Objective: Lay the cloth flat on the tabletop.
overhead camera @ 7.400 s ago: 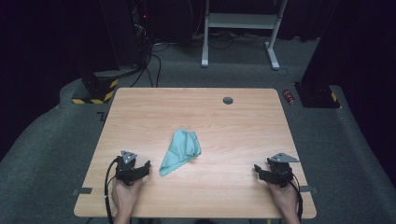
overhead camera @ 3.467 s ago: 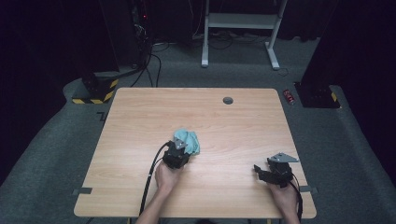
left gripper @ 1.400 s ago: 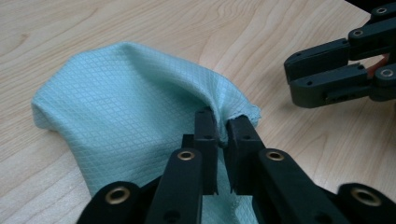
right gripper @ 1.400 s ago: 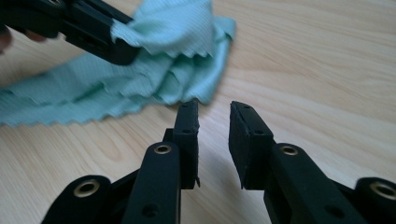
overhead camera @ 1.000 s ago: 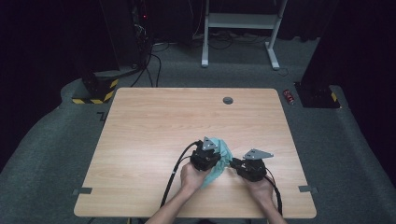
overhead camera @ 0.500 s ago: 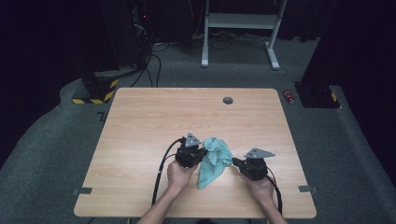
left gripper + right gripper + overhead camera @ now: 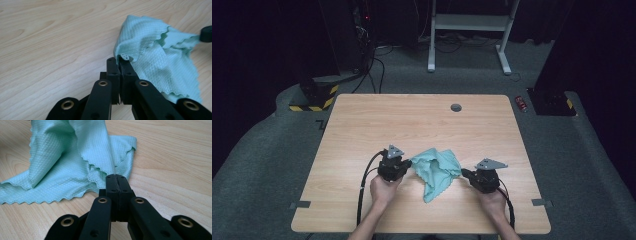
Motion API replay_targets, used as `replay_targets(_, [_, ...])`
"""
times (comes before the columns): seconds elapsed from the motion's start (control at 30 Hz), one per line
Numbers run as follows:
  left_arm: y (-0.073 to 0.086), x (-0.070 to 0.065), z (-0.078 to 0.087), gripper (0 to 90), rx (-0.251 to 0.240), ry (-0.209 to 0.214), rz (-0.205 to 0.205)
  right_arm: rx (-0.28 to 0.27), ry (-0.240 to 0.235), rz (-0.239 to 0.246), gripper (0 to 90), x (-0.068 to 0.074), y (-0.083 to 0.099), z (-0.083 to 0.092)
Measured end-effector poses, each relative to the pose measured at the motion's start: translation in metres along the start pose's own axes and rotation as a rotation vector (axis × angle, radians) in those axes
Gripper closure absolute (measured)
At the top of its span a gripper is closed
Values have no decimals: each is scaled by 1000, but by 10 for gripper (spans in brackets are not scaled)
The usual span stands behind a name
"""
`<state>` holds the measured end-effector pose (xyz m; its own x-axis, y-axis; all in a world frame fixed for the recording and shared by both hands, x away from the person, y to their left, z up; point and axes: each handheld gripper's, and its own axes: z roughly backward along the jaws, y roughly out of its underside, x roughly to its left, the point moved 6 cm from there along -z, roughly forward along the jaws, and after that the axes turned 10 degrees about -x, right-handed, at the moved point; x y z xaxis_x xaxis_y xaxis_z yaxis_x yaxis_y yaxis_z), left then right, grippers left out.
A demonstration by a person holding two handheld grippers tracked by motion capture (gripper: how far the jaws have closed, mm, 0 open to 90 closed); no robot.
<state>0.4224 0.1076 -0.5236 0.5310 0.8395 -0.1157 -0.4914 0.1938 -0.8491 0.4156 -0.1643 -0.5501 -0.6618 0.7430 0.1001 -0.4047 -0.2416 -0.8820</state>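
Your left gripper [image 7: 404,167] is clamped on one edge of the teal cloth [image 7: 437,170]. Your right gripper [image 7: 464,174] has just closed on the opposite edge, above the wooden table [image 7: 362,125].

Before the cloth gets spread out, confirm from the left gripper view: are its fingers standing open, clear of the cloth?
No: the left gripper has its fingers pressed together, pinching an edge of the teal cloth.

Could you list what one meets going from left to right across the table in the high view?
Left gripper → teal cloth → right gripper, all on the wooden table; both grippers are shut on the cloth's edges.
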Motion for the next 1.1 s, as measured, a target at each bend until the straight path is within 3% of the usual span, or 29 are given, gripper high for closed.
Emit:
replay_targets(0.23, [13,9,-2,875,60,-39,-21,-9,-3,-6,900,0,-2,2])
replay_targets(0.37, [15,14,-2,842,71,-48,-7,-14,-7,-8,900,0,-3,2])
replay_targets(0.47, [14,13,2,781,54,-35,22,-16,-7,-8,900,1,-5,3])
replay_targets(0.53, [10,9,8,695,24,-16,38,-20,-5,0,900,2,-8,4])
replay_targets(0.63, [4,5,14,613,3,-20,22,-26,-6,14,900,4,-17,5])
replay_targets(0.7, [0,3,17,606,-6,-24,6,-28,-10,19,900,5,-21,4])
replay_targets(0.93, [-4,0,16,659,-2,2,1,-44,-15,42,900,5,-39,4])
replay_targets(1.1, [-4,1,12,888,1,5,-40,-51,-4,59,900,1,-57,0])
